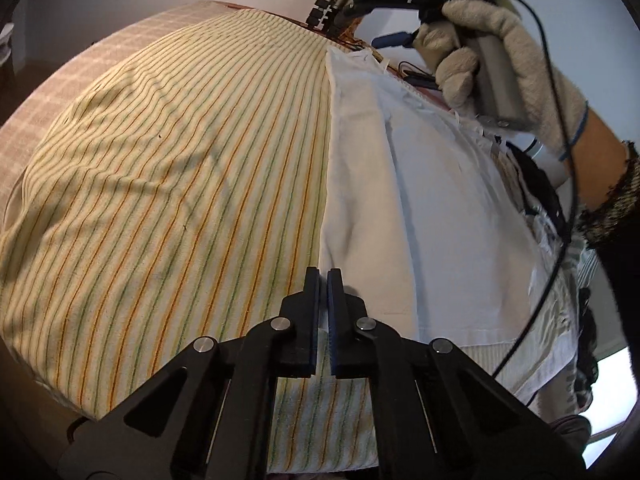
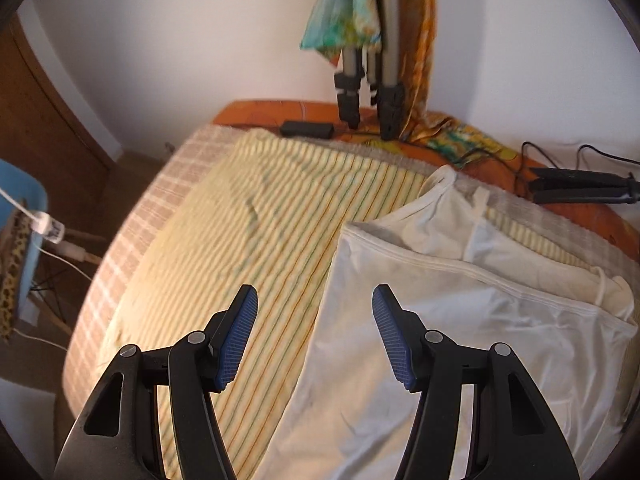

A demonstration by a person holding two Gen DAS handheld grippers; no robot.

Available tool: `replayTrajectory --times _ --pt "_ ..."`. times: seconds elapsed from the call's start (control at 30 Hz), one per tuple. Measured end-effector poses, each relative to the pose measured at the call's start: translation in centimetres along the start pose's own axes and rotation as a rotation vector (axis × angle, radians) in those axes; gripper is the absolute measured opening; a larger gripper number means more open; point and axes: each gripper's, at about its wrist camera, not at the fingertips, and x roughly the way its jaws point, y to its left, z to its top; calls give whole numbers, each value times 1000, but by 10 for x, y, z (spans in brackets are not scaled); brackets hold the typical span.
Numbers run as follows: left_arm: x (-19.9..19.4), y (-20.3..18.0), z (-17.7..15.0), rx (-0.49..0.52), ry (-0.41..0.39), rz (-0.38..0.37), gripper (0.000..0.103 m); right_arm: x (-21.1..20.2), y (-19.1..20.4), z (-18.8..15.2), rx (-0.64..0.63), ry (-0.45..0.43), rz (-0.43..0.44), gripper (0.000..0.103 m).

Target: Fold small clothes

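White cotton garment point(image 1: 432, 208) spread flat over yellow striped towel point(image 1: 160, 184).
Left wrist view: black left gripper point(image 1: 323, 276) pinched shut on garment's near edge. Right wrist view: black right gripper point(image 2: 314, 300) spread open, hovering over garment's point(image 2: 440, 320) left border.

The white garment point(image 1: 420, 200) lies flat in front of me on the striped towel point(image 1: 172, 184), along its right side. It is a thin, pale top with narrow straps point(image 2: 480, 200) and a bound neckline edge point(image 2: 460, 264) at the far end, and a stitched hem toward me. One long side is folded over onto the body, making a straight lengthwise crease and a doubled strip along its left edge. The cloth shows soft wrinkles.
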Motion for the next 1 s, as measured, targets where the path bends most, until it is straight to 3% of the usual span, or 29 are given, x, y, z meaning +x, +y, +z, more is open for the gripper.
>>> replayTrajectory --times 0.13,0.33,0.5,0.57,0.7,0.77,1.0 --pt "-11 6 4 -18 -43 20 1 27 1 6 -11 38 -30 59" --pt "-10 6 3 -15 -40 38 1 54 0 15 -27 80 -98 59" --pt "-9 9 1 -19 -35 42 1 63 -5 22 -20 95 -104 58" --pt "-7 10 2 -27 -32 39 1 68 -4 23 -38 109 -114 47" --pt "-9 7 1 -28 -42 40 1 73 2 22 -89 111 -159 33" --pt "-11 7 2 -30 -53 38 1 73 1 24 -87 107 -181 7" --pt "-27 -7 6 4 -110 25 0 44 -29 28 16 57 -60 1"
